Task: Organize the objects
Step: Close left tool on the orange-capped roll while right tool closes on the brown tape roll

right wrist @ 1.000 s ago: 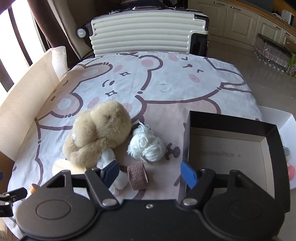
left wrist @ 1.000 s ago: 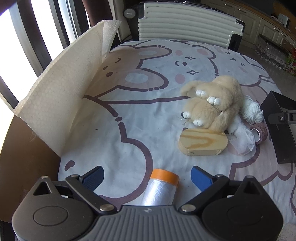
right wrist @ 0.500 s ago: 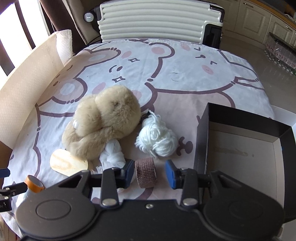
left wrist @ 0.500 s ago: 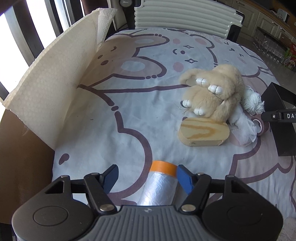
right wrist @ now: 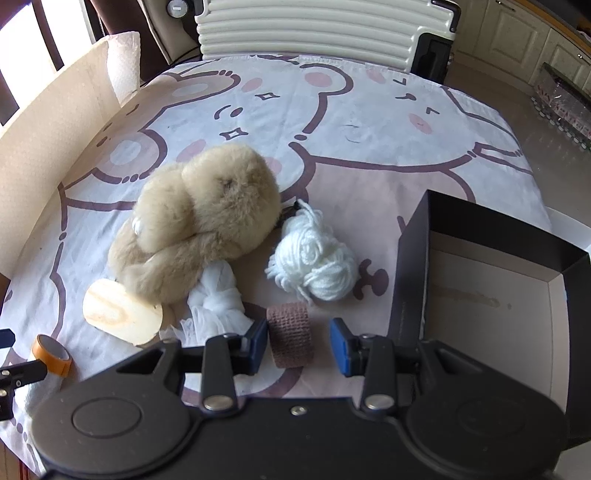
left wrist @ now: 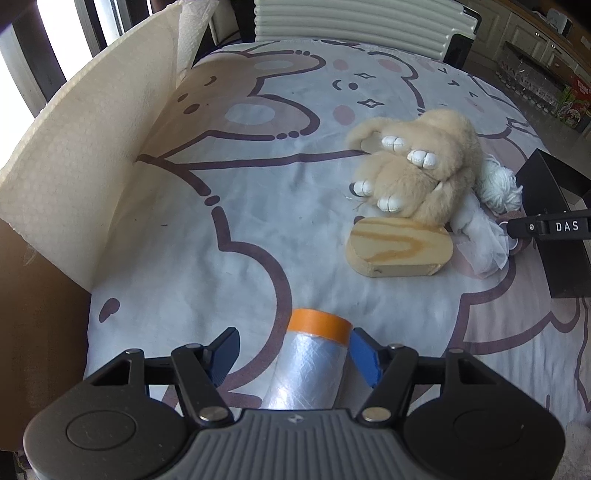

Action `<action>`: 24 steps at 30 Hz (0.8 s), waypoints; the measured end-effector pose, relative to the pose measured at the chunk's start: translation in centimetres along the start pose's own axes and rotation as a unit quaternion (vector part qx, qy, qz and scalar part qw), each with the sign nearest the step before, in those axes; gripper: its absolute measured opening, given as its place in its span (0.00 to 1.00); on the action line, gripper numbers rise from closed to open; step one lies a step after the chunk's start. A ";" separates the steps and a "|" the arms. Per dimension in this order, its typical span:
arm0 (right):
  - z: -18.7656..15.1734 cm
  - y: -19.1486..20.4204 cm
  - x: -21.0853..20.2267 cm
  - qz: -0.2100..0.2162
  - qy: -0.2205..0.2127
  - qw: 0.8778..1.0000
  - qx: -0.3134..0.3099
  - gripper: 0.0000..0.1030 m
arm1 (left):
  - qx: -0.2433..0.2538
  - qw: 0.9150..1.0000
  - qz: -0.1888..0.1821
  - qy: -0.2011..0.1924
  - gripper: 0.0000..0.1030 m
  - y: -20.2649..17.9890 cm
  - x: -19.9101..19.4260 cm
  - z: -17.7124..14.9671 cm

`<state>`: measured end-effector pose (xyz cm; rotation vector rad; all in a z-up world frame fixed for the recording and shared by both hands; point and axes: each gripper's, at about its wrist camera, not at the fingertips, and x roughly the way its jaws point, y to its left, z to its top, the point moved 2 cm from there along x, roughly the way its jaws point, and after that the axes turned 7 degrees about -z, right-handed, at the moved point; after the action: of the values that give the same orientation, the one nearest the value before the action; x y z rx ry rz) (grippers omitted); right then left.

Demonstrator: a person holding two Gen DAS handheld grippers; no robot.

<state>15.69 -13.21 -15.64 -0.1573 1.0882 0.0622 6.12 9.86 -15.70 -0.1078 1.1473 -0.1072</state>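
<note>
My left gripper is open around a roll of clear film with an orange core lying on the bedsheet; the right pad is near the roll, the left pad stands apart. My right gripper is open around a brown bandage roll, with gaps on both sides. A beige plush toy, a white yarn ball, a white mesh cloth and an oval wooden block lie in a cluster. An open black box sits to the right.
A tall cardboard wall with a paper towel roll stands along the left edge. A ribbed cream suitcase stands beyond the far edge. The sheet's far half holds nothing.
Both grippers have narrowed around their rolls over the last second and moved slightly forward. The left gripper's jaws closed in on the film roll; the right gripper shifted left onto the bandage roll.
</note>
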 end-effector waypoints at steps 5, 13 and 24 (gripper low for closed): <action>0.1 0.3 0.5 -0.002 0.007 1.000 -0.007 0.31 | 0.002 1.000 -0.006 0.007 0.64 0.1 0.3 0.0; 0.3 0.8 1.0 -0.004 0.010 1.000 -0.012 0.26 | 0.009 1.000 -0.015 0.021 0.63 0.0 0.9 -0.2; 0.7 1.2 1.3 -0.010 0.012 1.000 -0.019 0.24 | 0.013 0.999 -0.022 0.034 0.59 -0.1 1.6 -0.2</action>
<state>16.75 -12.00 -16.60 -0.2037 1.1098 0.0626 6.62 9.57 -17.25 -0.1067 1.2107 -0.1669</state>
